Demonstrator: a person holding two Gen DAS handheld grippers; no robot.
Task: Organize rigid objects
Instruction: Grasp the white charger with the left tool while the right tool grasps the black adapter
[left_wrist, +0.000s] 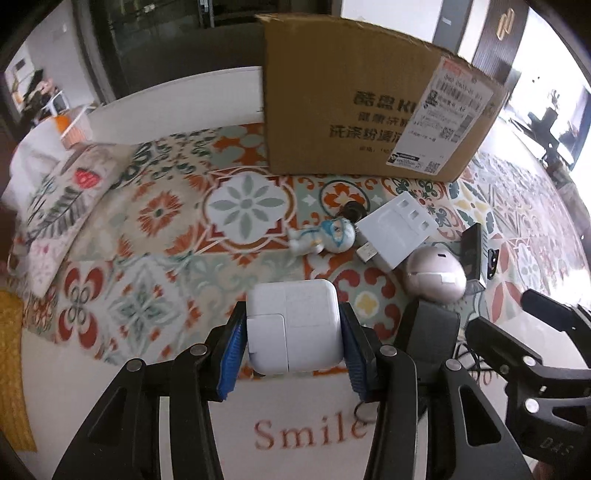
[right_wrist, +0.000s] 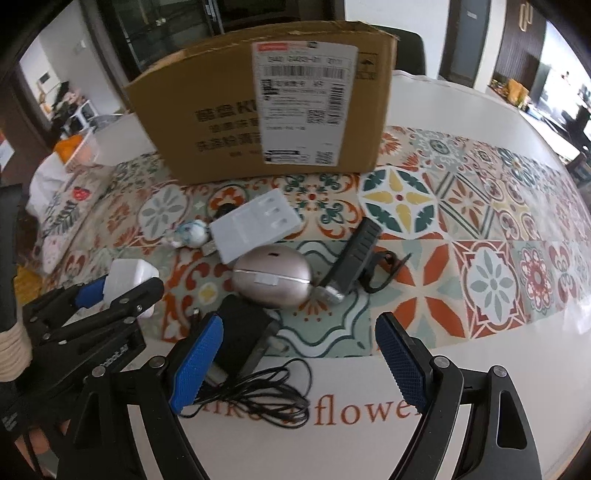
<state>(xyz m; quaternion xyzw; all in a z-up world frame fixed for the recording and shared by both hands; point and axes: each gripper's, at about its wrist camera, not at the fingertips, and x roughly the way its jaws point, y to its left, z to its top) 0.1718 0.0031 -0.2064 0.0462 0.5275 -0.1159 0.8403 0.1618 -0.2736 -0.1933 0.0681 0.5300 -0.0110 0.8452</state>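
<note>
We had the left gripper (left_wrist: 293, 332) clenched on the white power adapter (left_wrist: 293, 326), its 2 blue pads (left_wrist: 232, 354) pressed against the adapter's sides, holding it just above the patterned tablecloth (left_wrist: 166, 221). Our right gripper (right_wrist: 299, 363) stood released, jaws wide apart, nothing between them; its left pad (right_wrist: 197, 363) sat just beside a black adapter (right_wrist: 242, 332) whose thin cord (right_wrist: 266, 391) lay coiled on the cloth. Beyond that lay a rose-gold egg-shaped case (right_wrist: 271, 277), touching a black device (right_wrist: 351, 258) on its right. Behind the case rested a flat white box (right_wrist: 255, 225) and a small blue-and-white figurine (right_wrist: 192, 232). Farther back stood a cardboard box (right_wrist: 258, 107), upright, bearing a shipping label (right_wrist: 303, 99).
</note>
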